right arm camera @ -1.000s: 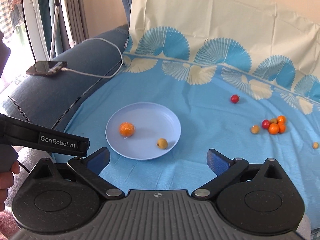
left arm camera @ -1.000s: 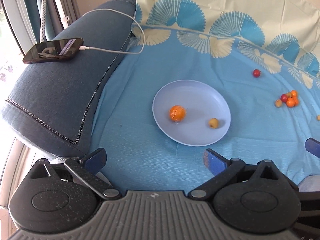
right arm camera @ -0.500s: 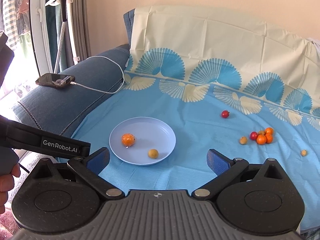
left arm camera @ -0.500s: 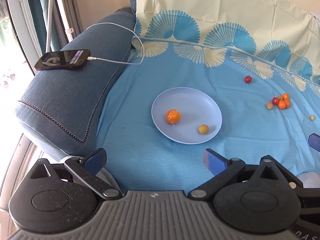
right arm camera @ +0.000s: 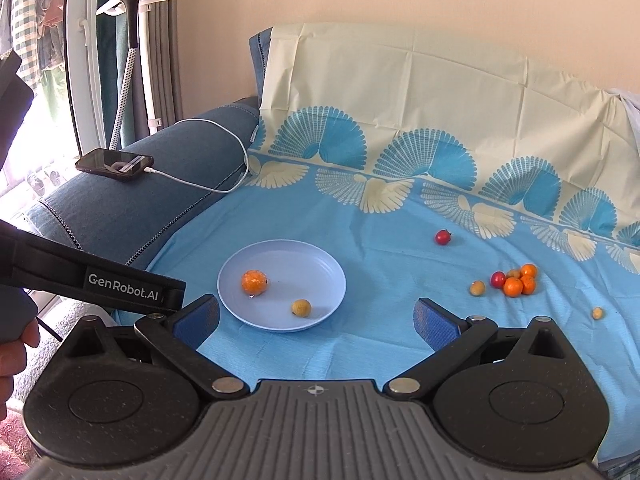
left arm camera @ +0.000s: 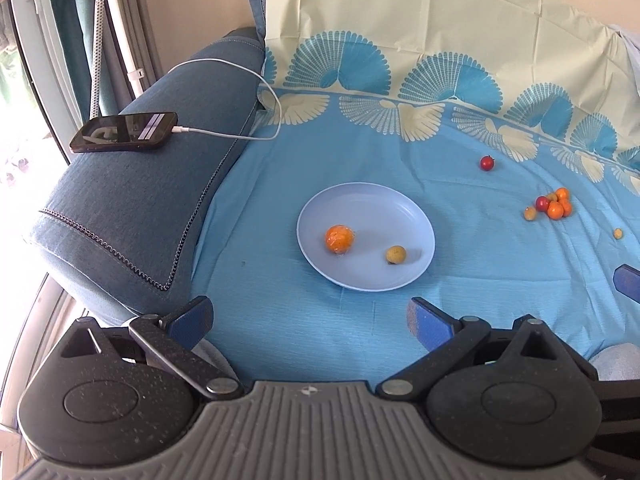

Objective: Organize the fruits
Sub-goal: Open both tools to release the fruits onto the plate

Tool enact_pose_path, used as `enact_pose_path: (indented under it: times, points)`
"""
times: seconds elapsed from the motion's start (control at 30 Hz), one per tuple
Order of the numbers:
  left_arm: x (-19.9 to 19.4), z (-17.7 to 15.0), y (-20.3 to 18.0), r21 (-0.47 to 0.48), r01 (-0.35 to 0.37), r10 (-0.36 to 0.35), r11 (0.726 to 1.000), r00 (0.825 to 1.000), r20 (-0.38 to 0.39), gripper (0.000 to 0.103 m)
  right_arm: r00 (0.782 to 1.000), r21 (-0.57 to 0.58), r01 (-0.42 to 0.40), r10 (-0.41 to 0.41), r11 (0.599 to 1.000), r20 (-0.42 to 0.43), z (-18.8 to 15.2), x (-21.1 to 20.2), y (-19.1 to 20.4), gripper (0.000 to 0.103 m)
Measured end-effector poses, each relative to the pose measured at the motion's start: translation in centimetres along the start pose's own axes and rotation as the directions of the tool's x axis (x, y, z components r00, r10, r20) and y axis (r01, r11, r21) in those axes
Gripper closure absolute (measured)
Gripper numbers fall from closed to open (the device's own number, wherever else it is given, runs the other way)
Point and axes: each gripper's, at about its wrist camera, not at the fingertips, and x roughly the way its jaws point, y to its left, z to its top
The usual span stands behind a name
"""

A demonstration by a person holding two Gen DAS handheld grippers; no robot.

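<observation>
A pale blue plate [left arm camera: 400,208] [right arm camera: 316,264] lies on the blue cloth and holds an orange fruit [left arm camera: 339,238] [right arm camera: 254,282] and a small yellow fruit [left arm camera: 395,255] [right arm camera: 301,307]. A cluster of small orange and red fruits [left arm camera: 554,204] [right arm camera: 516,280] lies to the right, with a yellowish one [right arm camera: 477,288] beside it. A lone red fruit [left arm camera: 487,163] [right arm camera: 443,237] lies farther back, and a tiny yellow one [left arm camera: 618,233] [right arm camera: 597,313] at the far right. My left gripper [left arm camera: 308,316] and right gripper [right arm camera: 316,316] are open, empty, near the cloth's front edge.
A phone [left arm camera: 124,131] [right arm camera: 114,164] with a white charging cable [left arm camera: 240,80] lies on the blue sofa arm [left arm camera: 132,216] at left. The cloth drapes up the sofa back [right arm camera: 400,92]. A garment steamer stand [right arm camera: 128,20] stands by the window.
Both grippers have pulled back and risen, so the plate and fruits look smaller and farther away. The fruits have stayed where they were. The jaws stay open.
</observation>
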Motion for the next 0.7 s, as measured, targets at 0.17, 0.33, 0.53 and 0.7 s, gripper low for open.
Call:
enact_pose_path:
  times: [0.17, 0.33, 0.53, 0.7]
  points:
    - [0.3, 0.0, 0.1, -0.002, -0.011, 0.011, 1.000, 1.000, -0.009, 0.000, 1.000, 0.000, -0.006, 0.006, 1.000, -0.008, 0.0, 0.5, 0.2, 0.001]
    - [0.6, 0.1, 0.1, -0.004, -0.020, 0.019, 1.000, 1.000, -0.017, 0.000, 1.000, 0.002, -0.017, 0.017, 1.000, -0.015, -0.1, 0.8, 0.3, 0.001]
    - [1.1, 0.1, 0.0, 0.002, -0.022, 0.022, 1.000, 0.999, -0.029, 0.000, 0.999, 0.005, -0.018, 0.018, 1.000, -0.027, -0.2, 1.2, 0.1, 0.001]
    - [1.6, 0.5, -0.4, 0.009, -0.030, 0.030, 1.000, 0.999, -0.038, 0.000, 0.999, 0.008, -0.022, 0.023, 1.000, -0.033, -0.1, 1.7, 0.0, 0.001]
